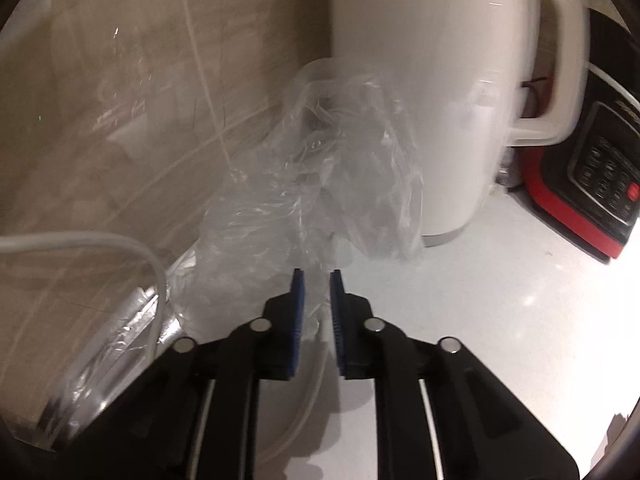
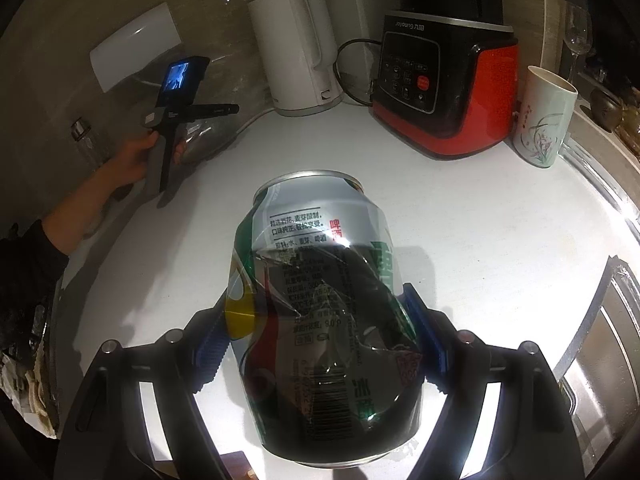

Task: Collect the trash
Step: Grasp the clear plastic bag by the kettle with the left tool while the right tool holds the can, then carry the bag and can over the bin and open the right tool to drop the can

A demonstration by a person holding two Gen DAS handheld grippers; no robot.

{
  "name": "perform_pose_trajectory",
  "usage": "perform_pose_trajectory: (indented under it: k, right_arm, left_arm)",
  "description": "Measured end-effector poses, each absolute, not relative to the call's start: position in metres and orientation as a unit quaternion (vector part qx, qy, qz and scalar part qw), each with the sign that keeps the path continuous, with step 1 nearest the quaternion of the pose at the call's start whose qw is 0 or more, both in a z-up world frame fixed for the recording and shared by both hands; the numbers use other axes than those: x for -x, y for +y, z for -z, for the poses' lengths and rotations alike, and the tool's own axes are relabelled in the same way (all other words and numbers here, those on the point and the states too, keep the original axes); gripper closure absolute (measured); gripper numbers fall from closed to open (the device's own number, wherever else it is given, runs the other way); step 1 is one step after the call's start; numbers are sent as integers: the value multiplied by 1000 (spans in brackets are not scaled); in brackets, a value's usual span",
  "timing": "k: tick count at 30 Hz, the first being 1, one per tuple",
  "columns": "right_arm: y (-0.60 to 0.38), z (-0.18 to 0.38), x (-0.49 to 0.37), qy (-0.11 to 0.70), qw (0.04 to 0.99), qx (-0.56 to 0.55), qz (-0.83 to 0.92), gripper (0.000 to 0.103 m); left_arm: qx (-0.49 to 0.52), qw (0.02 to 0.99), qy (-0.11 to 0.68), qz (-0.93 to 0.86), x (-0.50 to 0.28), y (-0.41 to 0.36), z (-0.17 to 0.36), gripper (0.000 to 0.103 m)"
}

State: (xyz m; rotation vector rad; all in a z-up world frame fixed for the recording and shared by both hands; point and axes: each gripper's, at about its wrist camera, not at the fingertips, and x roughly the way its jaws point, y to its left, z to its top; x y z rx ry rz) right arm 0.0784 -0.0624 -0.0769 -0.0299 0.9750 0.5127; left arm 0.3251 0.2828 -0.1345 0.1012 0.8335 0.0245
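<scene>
Spreading wide & pale, smooth white countertop [image 2: 460, 216] w/ glare patches, meeting a beige streaked stone-look backsplash [image 1: 120, 80]. Standing at the back, glossy red & black blender base [image 2: 444, 92] w/ flat button panel, beside a tall matte white kettle [image 2: 296, 48], rounded body, loop handle. Sitting to the right of the blender, a tapered ceramic cup [image 2: 546, 118] w/ painted orchid sprigs.

Filling the right wrist view, a dented aluminium beer can [image 2: 324, 312], green/silver/yellow print, creased shiny skin, barcode near the bottom. Clamping it across the crumpled midsection, right gripper [image 2: 320, 340], ribbed blue pads pressing both sides, can lifted clear of the counter.

Lying crumpled against the kettle's foot & the wall, a thin clear plastic bag [image 1: 320, 184], wrinkled, filmy, motion-blurred. Reaching into its near edge, left gripper [image 1: 318, 280], blue pads nearly parallel w/ a narrow gap; film seeming to be running between them, prob. pinched, though blur leaves that unsure. Curving past on the left, a smooth white cable [image 1: 120, 248] over a crinkled silvery foil wrapper [image 1: 112, 340].
</scene>
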Motion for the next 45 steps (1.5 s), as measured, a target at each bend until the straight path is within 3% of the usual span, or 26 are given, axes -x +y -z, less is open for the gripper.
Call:
perform_pose_trajectory:
  k: [16,28,36,45]
  right_arm:
    - [-73,43,12,417,875,-26,-245,24]
    - [-109,20,150,387,887,-41,-248,24]
    - [-125,59,234,422,868,-47,-257,24]
    - [-124,138,279,479,839,-59,-252,24]
  left_arm:
    - [-61,939,328,87,-185,181,46,94]
    - [-31,932,325,159,-4,80,12,94]
    - [-42,923,338,178,121,30,18,94]
    - [-52,897,396,189,212,9,69,94]
